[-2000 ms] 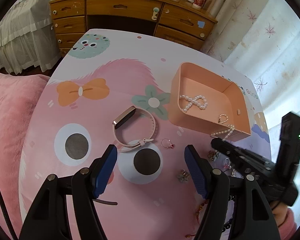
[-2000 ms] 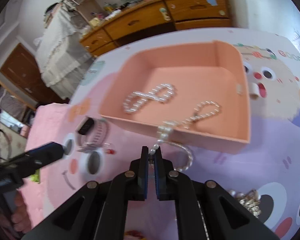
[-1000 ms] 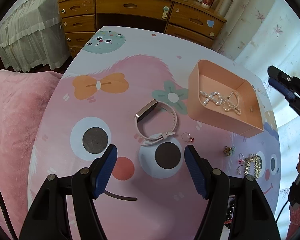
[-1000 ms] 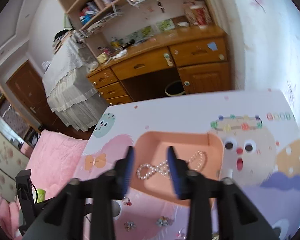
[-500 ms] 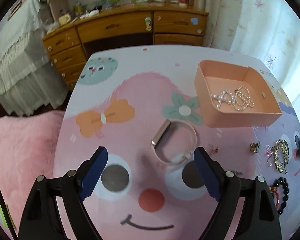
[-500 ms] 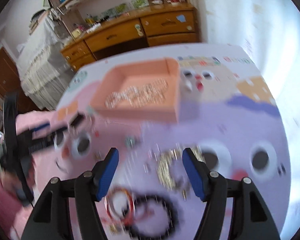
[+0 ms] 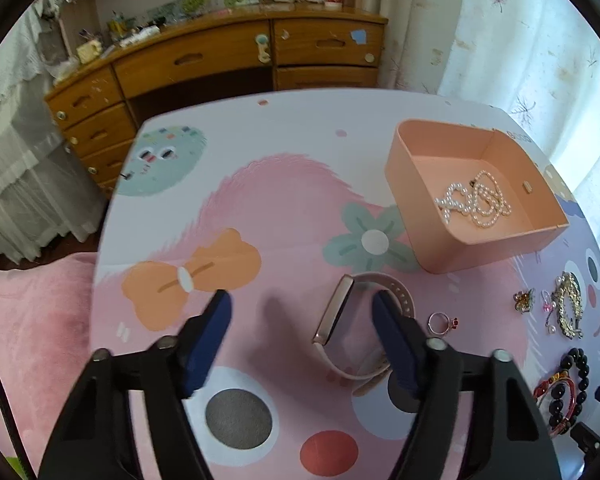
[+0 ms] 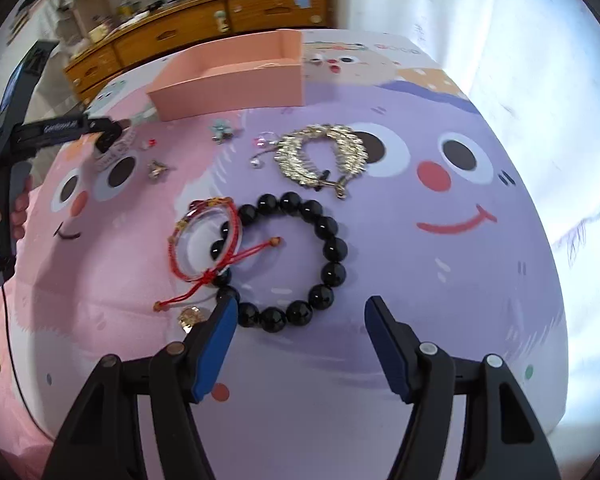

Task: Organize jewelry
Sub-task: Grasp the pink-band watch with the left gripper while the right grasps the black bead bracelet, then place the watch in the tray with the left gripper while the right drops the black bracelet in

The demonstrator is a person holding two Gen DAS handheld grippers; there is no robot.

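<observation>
Left gripper (image 7: pixel 300 306) was wide open, holding nothing, low over the cartoon-print table (image 7: pixel 284 196). The pink watch (image 7: pixel 350 322) lay mostly between its fingers, off to the right side: the metal face stood on edge in the gap, and the right fingertip (image 7: pixel 384 308) overlapped the strap loop (contact or just above — couldn't tell). The strap's near end was hidden behind that finger. Small ring (image 7: pixel 440 323) sat just right of the watch. Peach tray (image 7: pixel 420 216) was farther back on the right, two pearl strands (image 7: pixel 474 199) tangled inside.

Right gripper (image 8: pixel 300 312) was also wide open and empty. The black bead bracelet (image 8: pixel 328 240) lay just ahead of the tips, its nearest beads in the gap, close beside the left fingertip (image 8: pixel 224 316). The red cord bracelet (image 8: pixel 204 236) overlapped its left side, and a small gold piece (image 8: pixel 191 317) sat partly behind that fingertip (too small to identify). Beyond were the gold leaf-shaped piece (image 8: pixel 320 156) and small charms, blurred. The tray showed only its outer wall there; contents hidden.
</observation>
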